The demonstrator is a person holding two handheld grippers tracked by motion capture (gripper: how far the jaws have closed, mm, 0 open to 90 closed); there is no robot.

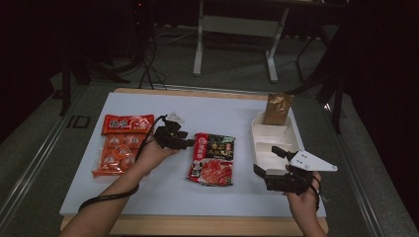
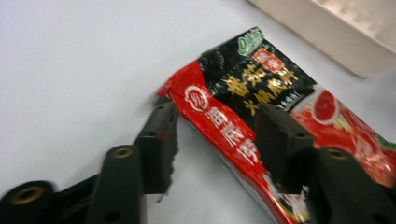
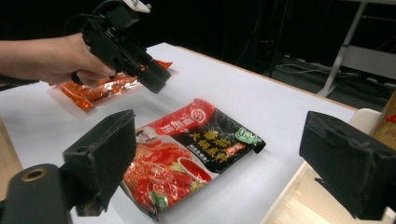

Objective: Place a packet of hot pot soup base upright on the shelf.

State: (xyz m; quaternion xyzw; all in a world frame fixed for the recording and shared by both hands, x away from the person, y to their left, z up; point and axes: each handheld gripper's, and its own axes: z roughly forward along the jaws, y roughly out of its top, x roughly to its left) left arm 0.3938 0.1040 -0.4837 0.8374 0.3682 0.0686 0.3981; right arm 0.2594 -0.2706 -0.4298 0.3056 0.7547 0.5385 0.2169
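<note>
Red and black foil catches my eye first: the sauce packet lies flat on the white table at the centre of the high view, label up. My left hand-held gripper sits just off the packet's upper left corner there. In the left gripper view its jaws stand parted and astride the packet's edge, the pads clear of the foil, so it is released and grasps nothing. In the right gripper view I see it hanging above the table at upper left, over the packet.

My right hand-held gripper is at the lower right of the high view, its jaws standing wide with one on either side of the near corner of the white compartment tray; I cannot tell whether the pads press on its wall. In its own view the gap between the jaws is broad.

To the left of the high view, an orange pack of round snacks lies flat, well apart from the tray. A brown pouch stands upright at the tray's far end, in the upper right of the table.
</note>
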